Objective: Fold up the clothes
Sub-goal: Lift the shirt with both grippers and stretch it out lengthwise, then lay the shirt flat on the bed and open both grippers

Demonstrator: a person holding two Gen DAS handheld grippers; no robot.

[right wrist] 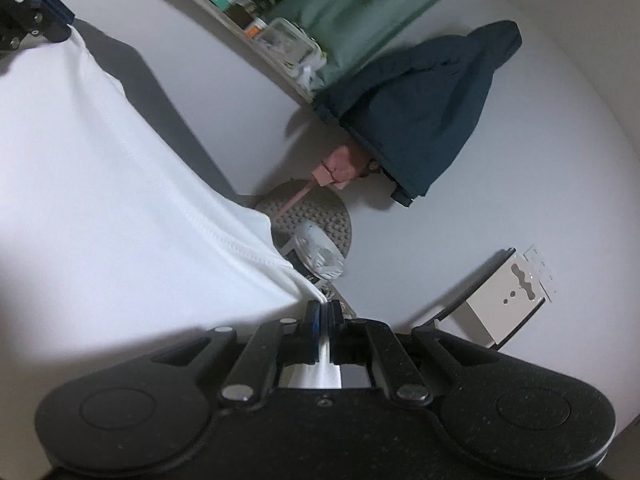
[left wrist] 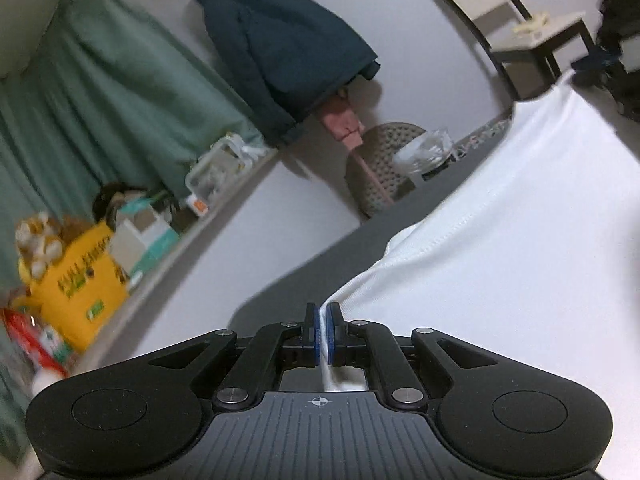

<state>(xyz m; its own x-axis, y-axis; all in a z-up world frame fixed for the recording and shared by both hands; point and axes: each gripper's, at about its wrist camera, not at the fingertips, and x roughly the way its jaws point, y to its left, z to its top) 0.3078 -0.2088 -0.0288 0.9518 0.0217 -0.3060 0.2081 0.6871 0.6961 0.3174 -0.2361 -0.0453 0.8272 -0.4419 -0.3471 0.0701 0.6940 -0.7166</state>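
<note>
- The room is bounded by a pale grey wall [left wrist: 420, 40], which fills most of both wrist views.
- A green curtain [left wrist: 92, 92] hangs along one side, above a long ledge [left wrist: 208, 216] crowded with boxes, a clear container and a yellow bag [left wrist: 80, 284].
- The white garment [left wrist: 500, 240] is held up in the air, stretched taut between the two grippers, its stitched hem running along the upper edge (no table or bed surface shows beneath it).
- A dark navy jacket [right wrist: 420, 120] hangs on the wall beside the curtain.
- A pale chair with a dark frame [left wrist: 520, 28] stands against the wall.
- A round studded grey mat [left wrist: 384, 160] lies low by the wall, with a crumpled white bag [left wrist: 424, 152] against it.
- The left gripper [left wrist: 323, 332] has its jaws pinched tight on one corner of the garment's hem.
- The right gripper [right wrist: 324, 328] is likewise clamped narrowly on the opposite corner.
</note>
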